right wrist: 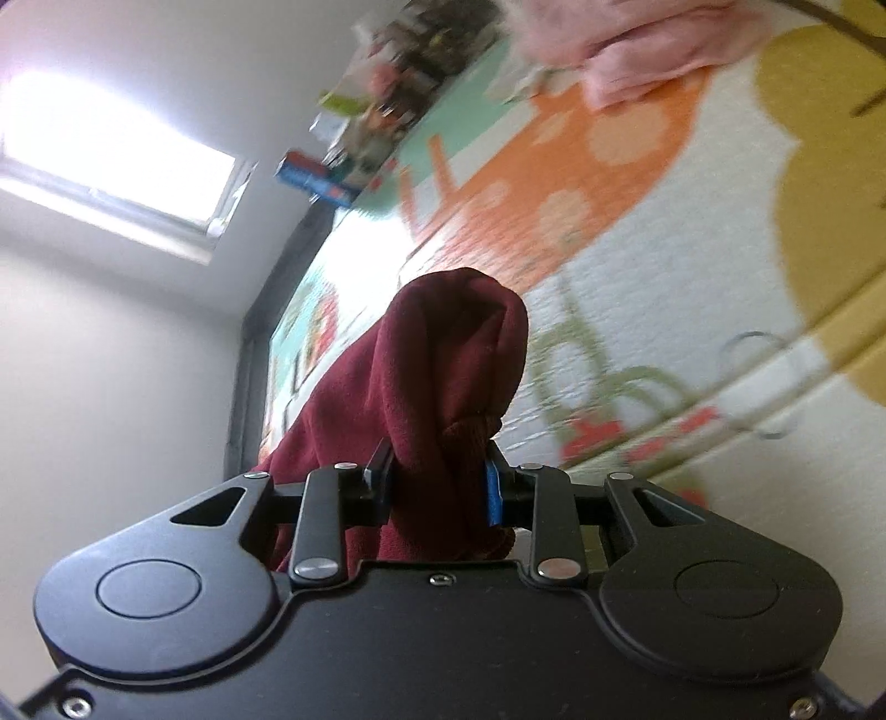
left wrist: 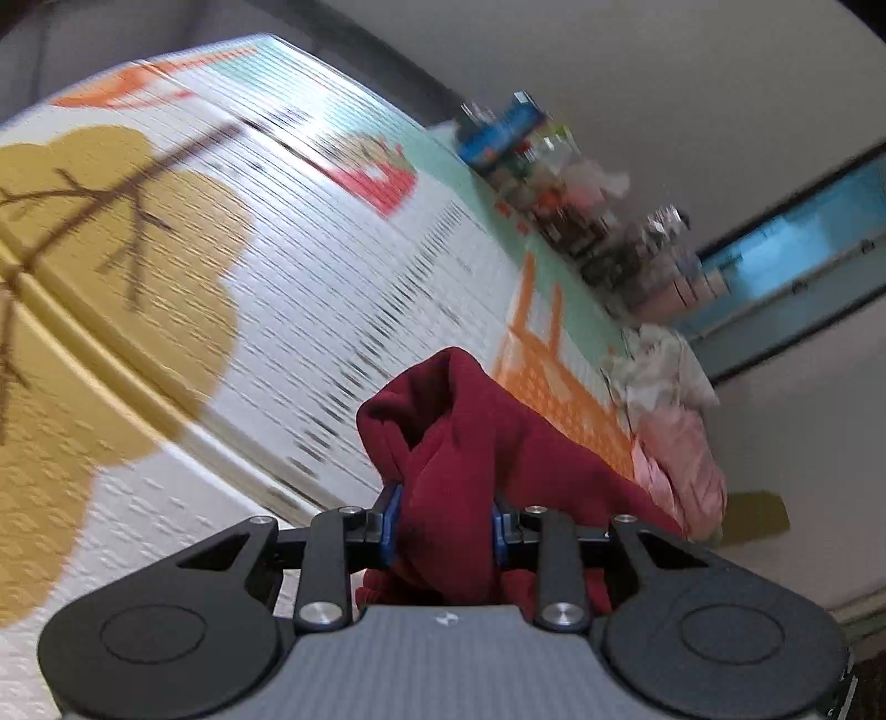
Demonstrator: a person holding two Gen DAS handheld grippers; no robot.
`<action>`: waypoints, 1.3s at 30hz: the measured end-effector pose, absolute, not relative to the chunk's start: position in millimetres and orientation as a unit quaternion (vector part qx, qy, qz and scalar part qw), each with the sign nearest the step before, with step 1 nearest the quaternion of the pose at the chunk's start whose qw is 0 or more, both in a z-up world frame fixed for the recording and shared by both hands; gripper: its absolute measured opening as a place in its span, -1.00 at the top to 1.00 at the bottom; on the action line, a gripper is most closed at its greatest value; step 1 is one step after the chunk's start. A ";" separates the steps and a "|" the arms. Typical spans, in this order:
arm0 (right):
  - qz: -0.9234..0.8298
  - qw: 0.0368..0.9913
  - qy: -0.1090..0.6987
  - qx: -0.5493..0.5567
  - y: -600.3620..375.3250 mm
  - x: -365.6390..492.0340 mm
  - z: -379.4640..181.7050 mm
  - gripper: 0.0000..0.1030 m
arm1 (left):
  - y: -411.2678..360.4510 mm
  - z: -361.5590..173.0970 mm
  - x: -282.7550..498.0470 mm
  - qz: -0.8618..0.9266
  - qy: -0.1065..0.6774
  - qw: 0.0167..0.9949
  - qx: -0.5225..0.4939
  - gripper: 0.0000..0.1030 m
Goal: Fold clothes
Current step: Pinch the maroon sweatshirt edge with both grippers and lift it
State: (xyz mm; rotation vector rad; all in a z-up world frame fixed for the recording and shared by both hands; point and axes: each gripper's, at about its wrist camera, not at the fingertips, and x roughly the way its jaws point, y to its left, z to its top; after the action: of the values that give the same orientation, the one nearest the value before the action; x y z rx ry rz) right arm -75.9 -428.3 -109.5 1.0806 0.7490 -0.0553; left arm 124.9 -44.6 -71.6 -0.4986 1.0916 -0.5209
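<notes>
A dark red garment point(left wrist: 459, 443) bunches up between the blue pads of my left gripper point(left wrist: 446, 526), which is shut on it; the cloth trails off to the right. In the right wrist view the same dark red garment point(right wrist: 443, 365) rises as a rounded fold out of my right gripper point(right wrist: 437, 487), also shut on it, with more cloth hanging to the left. Both views are tilted and blurred. The garment is lifted above a patterned play mat point(left wrist: 332, 277). How the rest of the garment hangs is hidden.
A pink garment point(left wrist: 681, 459) and a pale crumpled one point(left wrist: 659, 365) lie at the mat's edge. The pink garment point(right wrist: 609, 50) also shows at the top right. Clutter of boxes and jars point(left wrist: 554, 171) lines the wall. A bright window point(right wrist: 111, 155) is on the left.
</notes>
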 end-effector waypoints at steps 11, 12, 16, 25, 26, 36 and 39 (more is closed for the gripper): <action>0.060 0.795 0.397 0.455 -346.1 6.1 -95.6 0.46 | 56.0 -55.0 124.1 -0.141 0.472 0.827 -0.270 0.37; 0.067 0.795 0.401 0.450 -337.9 12.4 -94.1 0.46 | 63.8 -53.8 123.8 -0.133 0.470 0.829 -0.273 0.37; 0.090 0.798 0.415 0.428 -309.9 37.0 -90.4 0.46 | 87.7 -50.0 122.2 -0.105 0.464 0.835 -0.278 0.37; 0.119 0.796 0.443 0.394 -265.5 77.0 -91.2 0.46 | 121.7 -49.1 120.3 -0.056 0.457 0.840 -0.286 0.36; 0.122 0.796 0.447 0.390 -260.6 80.9 -91.5 0.46 | 124.6 -49.7 119.8 -0.052 0.457 0.840 -0.287 0.36; 0.136 0.804 0.467 0.341 -227.1 133.8 -92.5 0.45 | 140.1 -64.8 112.8 -0.025 0.467 0.830 -0.304 0.35; 0.137 0.806 0.472 0.330 -219.1 149.2 -93.7 0.45 | 140.1 -69.9 112.2 -0.023 0.472 0.826 -0.306 0.35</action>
State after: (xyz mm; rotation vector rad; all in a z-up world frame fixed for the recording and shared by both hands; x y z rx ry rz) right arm 149.2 -219.1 -93.7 0.7074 1.0105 0.2925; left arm 112.2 140.1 -69.9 -0.6506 1.0026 -0.0496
